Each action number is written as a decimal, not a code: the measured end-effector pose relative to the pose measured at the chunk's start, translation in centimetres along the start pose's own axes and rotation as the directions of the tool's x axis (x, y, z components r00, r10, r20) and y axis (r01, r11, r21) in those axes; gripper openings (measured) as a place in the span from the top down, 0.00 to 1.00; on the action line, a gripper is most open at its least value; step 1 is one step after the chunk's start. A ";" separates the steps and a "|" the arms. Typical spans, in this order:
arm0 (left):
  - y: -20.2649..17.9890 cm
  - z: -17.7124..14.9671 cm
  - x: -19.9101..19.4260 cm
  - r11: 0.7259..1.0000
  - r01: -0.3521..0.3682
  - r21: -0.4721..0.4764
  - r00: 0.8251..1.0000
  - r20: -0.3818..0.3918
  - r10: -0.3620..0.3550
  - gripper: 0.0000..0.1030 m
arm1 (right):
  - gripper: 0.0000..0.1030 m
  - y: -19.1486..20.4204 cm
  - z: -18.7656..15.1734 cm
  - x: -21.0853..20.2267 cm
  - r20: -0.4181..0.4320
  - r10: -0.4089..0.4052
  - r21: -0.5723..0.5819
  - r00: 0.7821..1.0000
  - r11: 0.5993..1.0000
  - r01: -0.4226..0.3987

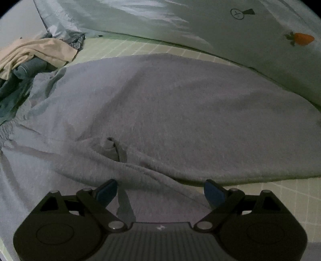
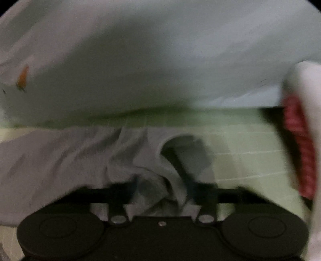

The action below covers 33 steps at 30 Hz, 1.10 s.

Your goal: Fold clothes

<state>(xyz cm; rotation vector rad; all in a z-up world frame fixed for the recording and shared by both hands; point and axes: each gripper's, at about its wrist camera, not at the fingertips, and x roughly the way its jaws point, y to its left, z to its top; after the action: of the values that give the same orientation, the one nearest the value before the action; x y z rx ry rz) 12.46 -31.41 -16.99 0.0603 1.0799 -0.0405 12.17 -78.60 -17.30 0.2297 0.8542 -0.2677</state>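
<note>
My left gripper [image 1: 160, 190] stands wide open, its two blue pads far apart and holding nothing, poised just over the near edge of the grey garment [image 1: 170, 112]. I take that garment as my landmark: it lies spread broadly across the green gridded mat [image 1: 291, 200], mostly flat, with a small puckered fold [image 1: 113, 148] in the cloth a little beyond my left fingers. Past the garment's far left corner sits a heap of other clothes [image 1: 36, 54], a cream piece lying over darker ones. Behind the garment's far edge rises a pale sheet [image 1: 230, 50] printed with an orange carrot [image 1: 301, 39] and a small circle-and-arrow mark [image 1: 241, 13]. My right gripper [image 2: 162, 190] has its fingers drawn in on a bunched handful of the same grey garment [image 2: 60, 156], the cloth gathered and lifted between them at what looks like a rounded opening [image 2: 180, 146] of the garment; that view is blurred, so I cannot tell which opening it is. To the right of the garment in that view, at the picture's edge, there is a red-and-white patterned thing [image 2: 299, 144], too smeared to name, and the pale sheet [image 2: 160, 60] again fills the space behind.
</note>
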 end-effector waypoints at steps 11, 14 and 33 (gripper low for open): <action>0.4 0.1 0.8 0.999 -0.026 -0.023 0.999 -0.028 0.025 0.09 | 0.45 -5.4 7.9 -2.0 0.206 -0.265 0.251 0.942 0.945 0.211; 0.3 -0.1 0.8 0.999 -0.027 -0.026 0.999 -0.030 0.027 0.09 | 0.45 -4.0 4.0 -2.6 0.165 -0.259 0.188 0.952 0.955 0.228; 0.5 1.6 1.0 0.989 0.088 -0.121 0.996 -0.020 -0.091 0.10 | 0.43 -3.7 1.5 0.7 0.101 -0.192 0.315 0.976 0.937 0.152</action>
<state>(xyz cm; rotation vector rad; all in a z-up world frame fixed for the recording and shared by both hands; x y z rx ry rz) 14.37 -31.05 -17.11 -0.0963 1.1082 -0.0558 12.45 -82.68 -17.28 0.4225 0.7011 -0.5758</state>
